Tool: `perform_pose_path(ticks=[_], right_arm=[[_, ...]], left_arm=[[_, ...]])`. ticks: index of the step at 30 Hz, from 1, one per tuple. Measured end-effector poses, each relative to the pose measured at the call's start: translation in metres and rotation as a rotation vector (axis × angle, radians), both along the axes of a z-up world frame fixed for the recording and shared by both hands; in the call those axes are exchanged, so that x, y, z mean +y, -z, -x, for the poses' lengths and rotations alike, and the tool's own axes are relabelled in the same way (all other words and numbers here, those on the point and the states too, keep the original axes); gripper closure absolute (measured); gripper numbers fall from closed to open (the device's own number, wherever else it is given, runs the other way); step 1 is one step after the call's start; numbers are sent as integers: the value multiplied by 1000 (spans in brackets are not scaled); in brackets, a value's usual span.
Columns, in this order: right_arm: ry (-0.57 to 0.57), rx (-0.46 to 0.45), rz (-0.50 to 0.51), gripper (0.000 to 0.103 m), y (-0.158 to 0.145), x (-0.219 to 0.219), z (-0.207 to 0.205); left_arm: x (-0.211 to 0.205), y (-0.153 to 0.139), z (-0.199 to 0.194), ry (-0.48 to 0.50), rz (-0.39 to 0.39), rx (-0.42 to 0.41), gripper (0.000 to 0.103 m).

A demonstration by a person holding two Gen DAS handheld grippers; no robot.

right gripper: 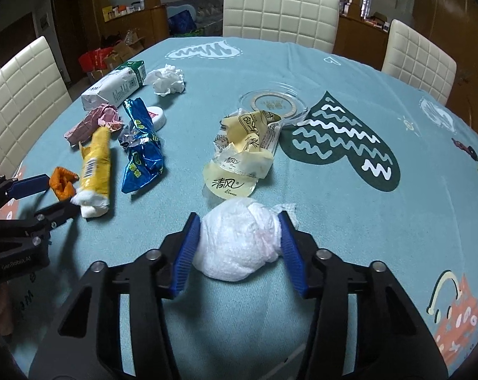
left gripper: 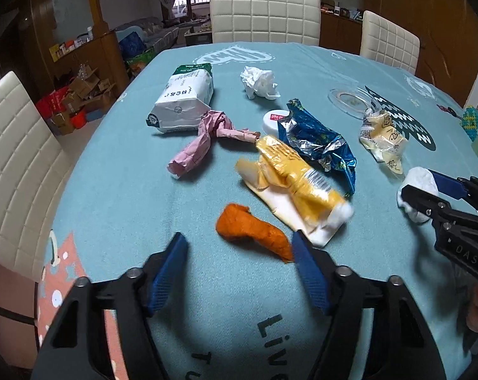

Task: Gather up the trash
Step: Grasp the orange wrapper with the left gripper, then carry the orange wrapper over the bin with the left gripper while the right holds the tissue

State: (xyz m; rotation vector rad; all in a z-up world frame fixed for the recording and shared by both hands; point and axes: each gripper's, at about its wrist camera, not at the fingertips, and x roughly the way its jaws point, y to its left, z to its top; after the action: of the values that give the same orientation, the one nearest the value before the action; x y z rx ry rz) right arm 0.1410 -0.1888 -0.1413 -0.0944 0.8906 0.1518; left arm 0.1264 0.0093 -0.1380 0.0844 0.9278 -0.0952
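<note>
Your right gripper [right gripper: 239, 237] clamping the white tissue wad [right gripper: 235, 243], your left gripper [left gripper: 239, 247] spread wide around the orange scrap [left gripper: 251, 231], teal tablecloth [right gripper: 333, 196]

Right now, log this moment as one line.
left gripper: open, at orange scrap | right gripper: shut on white wad

I read "清风" twice on the pale yellow tissue wrapper [right gripper: 239, 155], with a small script line under the larger one that I can't make out. The left gripper [right gripper: 60, 191] body carries "GenRobot.AI" in my right view, and the right gripper [left gripper: 419, 190] shows "DAS" in my left view. The tablecloth [left gripper: 207, 285] has "Live" and "T U" printed near me. The white and green carton [left gripper: 183, 98] bears Chinese characters too small to read.
</note>
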Motion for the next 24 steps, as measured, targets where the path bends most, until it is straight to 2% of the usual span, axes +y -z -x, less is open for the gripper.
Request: perform_pose_path(ticks=[1,2,3,5,15,24], right_arm=[[3,6,-6,65,-1,0,1],[4,12,-12,67,-2,-1,1],[2,17,-20,69,-4,-1,1],[-5,17,-26,70,-7,2,3],[-62,-41,-21,70,-34,29,17],[-182,-93,15,70,-55,80,31]], left_arm=[[1,-1,2,3,3,-3,55],[2,-3,3,3,6,-2,70],[4,-3,3,6,14,1,81],[8,-4,3,16,60,17,90],[22,-25,22,5,66,-66,93],[52,-41,38,-45,72,-122,93]])
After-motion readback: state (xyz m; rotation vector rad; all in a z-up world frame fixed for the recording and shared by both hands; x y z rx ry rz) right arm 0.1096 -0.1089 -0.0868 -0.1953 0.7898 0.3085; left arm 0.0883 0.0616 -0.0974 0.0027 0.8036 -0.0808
